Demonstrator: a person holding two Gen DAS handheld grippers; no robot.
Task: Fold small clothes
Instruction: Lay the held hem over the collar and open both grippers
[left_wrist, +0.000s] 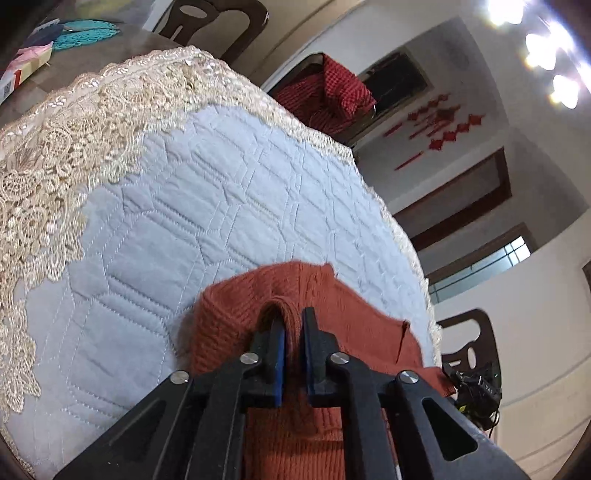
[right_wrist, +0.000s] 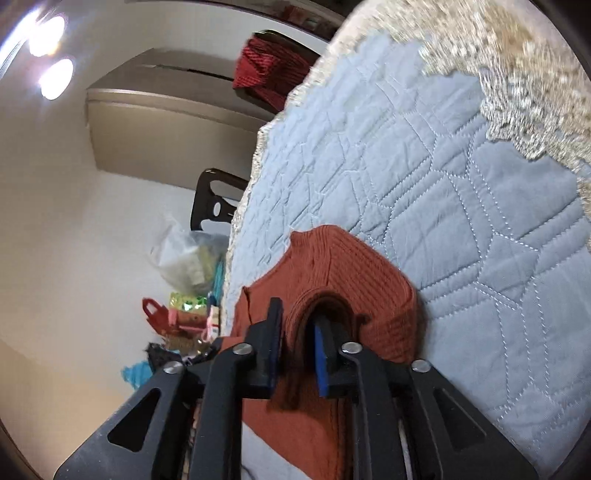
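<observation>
Left gripper (left_wrist: 290, 328) pinched on a bunched fold of the rust-orange knit sweater (left_wrist: 255, 295); jaws nearly closed, only a narrow gap packed with fabric between the blue pads. Rest of the garment spread ahead of and below the fingers, flat on the pale blue quilted table cover (left_wrist: 177, 206). Lace trim (left_wrist: 48, 173) well off to the left of the fingers. Dark wooden chair (left_wrist: 469, 343) just past the table edge to the right, red checked cloth (left_wrist: 332, 92) draped far ahead.

Right gripper (right_wrist: 297, 328) likewise clamped on the same sweater (right_wrist: 354, 266); a thick roll of knit wedged between the pads, jaws a bit wider apart than the left. Remaining fabric ahead of the fingers and trailing back under them, resting on the quilted cover (right_wrist: 461, 206). Clear plastic bag (right_wrist: 184, 254) and colourful clutter off to the left beyond the table edge.
</observation>
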